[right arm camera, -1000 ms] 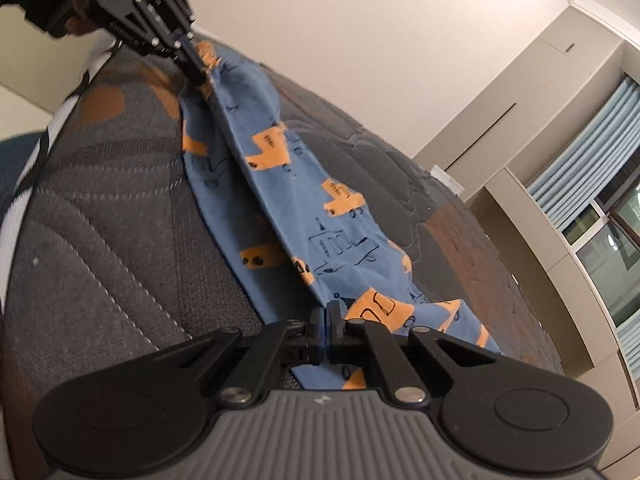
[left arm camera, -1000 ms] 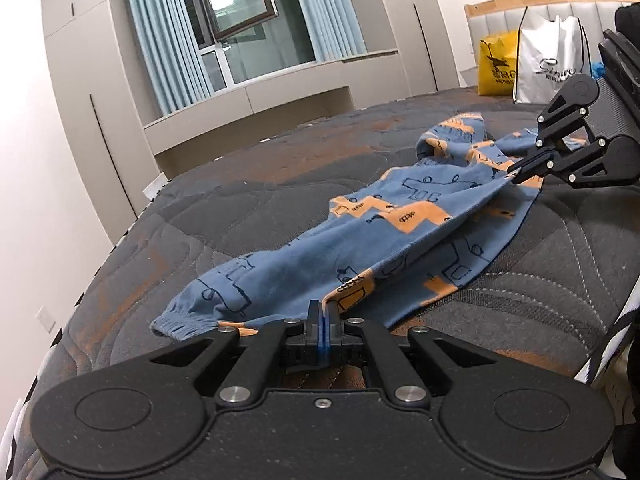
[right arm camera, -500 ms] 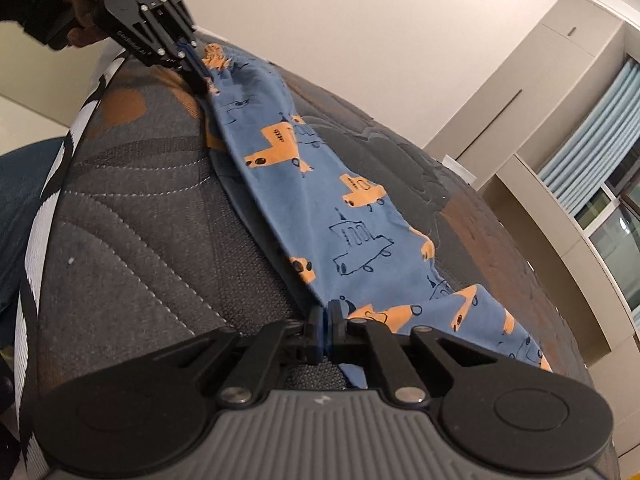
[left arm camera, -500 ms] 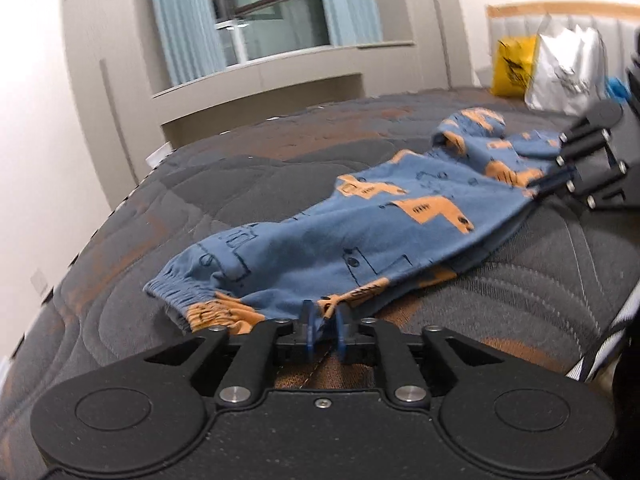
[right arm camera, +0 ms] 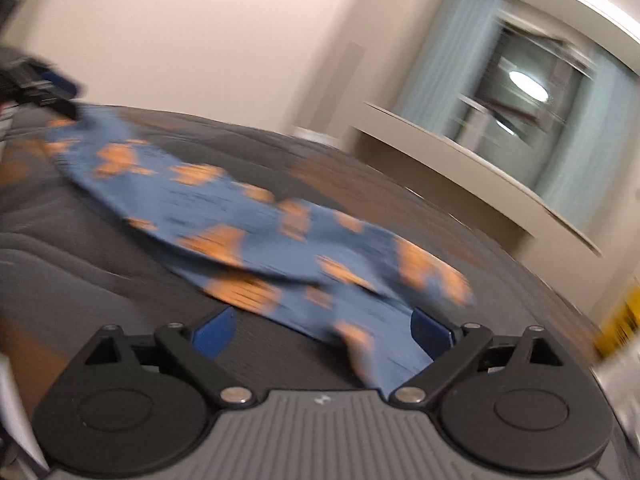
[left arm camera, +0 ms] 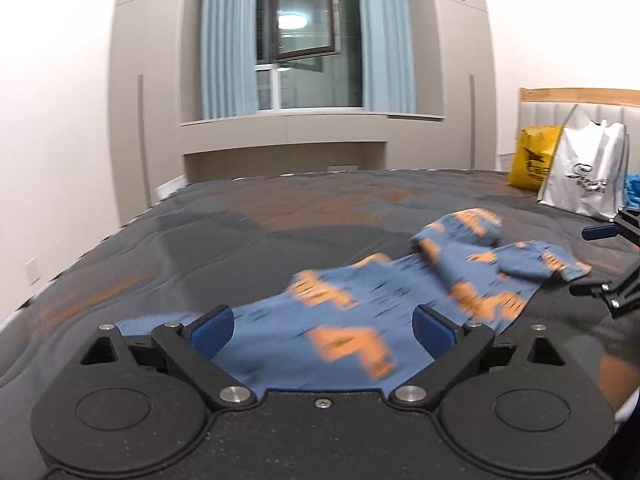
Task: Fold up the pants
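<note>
Two tools, both spread wide, jaws just opened on each. Left tool: blue pads apart at 9 and 3 o'clock, pants lying between them but not pinched, cloth flat on the bed. Right tool: same stance, pads clear of the fabric, one end of the pants draped across the gap toward the 3 o'clock pad. Pants are blue with orange print, stretched lengthwise along the near edge of the bed, running from the left tool toward 2 o'clock, where the right tool shows at frame edge, just beside the far end of the cloth. One leg is bunched into a small roll near 1 o'clock in the left view. Both views motion-blurred, right one heavily. Beyond the pants: yellow bag and white bag at 2 o'clock against the headboard. Farthest, at 12 o'clock: window with light blue curtains.
</note>
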`<state>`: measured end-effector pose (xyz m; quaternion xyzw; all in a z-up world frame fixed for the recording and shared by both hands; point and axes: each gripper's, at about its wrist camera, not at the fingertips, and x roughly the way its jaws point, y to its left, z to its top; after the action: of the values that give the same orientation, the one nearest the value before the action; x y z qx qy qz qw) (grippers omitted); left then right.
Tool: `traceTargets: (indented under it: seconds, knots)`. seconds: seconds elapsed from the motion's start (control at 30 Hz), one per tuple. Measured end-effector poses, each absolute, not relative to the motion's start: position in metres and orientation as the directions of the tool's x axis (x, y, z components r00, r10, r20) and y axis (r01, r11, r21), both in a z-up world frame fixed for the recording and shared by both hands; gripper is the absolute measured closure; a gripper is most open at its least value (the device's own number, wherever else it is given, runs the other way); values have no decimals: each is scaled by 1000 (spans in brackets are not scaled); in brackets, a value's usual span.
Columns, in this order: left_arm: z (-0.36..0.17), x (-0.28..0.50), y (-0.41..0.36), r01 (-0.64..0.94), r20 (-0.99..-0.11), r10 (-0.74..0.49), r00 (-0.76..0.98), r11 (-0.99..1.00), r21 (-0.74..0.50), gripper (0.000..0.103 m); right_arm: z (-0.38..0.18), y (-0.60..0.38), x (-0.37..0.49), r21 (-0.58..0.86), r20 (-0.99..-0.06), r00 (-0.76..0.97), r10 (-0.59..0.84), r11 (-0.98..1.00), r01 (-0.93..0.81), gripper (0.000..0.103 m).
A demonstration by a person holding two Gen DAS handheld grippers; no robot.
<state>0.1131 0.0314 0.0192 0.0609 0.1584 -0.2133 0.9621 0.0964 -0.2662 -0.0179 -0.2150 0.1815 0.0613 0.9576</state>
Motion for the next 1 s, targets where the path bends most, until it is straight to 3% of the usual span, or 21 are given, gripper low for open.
traceTargets:
  seconds: [0.13,0.27,0.33,0.47,0.53,0.8,0.87,1.0]
  knots:
    - [20,130,-30,517,-310,-495,812,856,-13,7,-7,-344,121,-249,-446,894,-38,965,-83,9]
    - [12,139,-96,596,-307,-569,763,803,-7,5,-9,-425,166,70,-556,827,84,996,-54,23]
    - [5,143,-122,614,-329,-577,748,789,12,5,-15,-447,186,149,-585,801,129,988,-51,44]
    - [-7,148,-157,633,-368,-573,732,772,59,8,-25,-455,206,211,-599,772,214,972,-105,62]
    - [-11,149,-162,636,-375,-568,733,768,78,8,-22,-453,210,210,-594,767,243,967,-144,89]
    - [-13,154,-160,626,-384,-558,735,777,67,3,16,-452,229,-43,-544,836,76,992,-119,92]
    - [-14,155,-160,625,-392,-553,735,778,72,3,12,-452,241,-44,-587,805,88,989,-141,89]
    - [-13,154,-161,633,-400,-557,728,770,81,4,-15,-445,256,-172,-652,758,-22,978,-120,58]
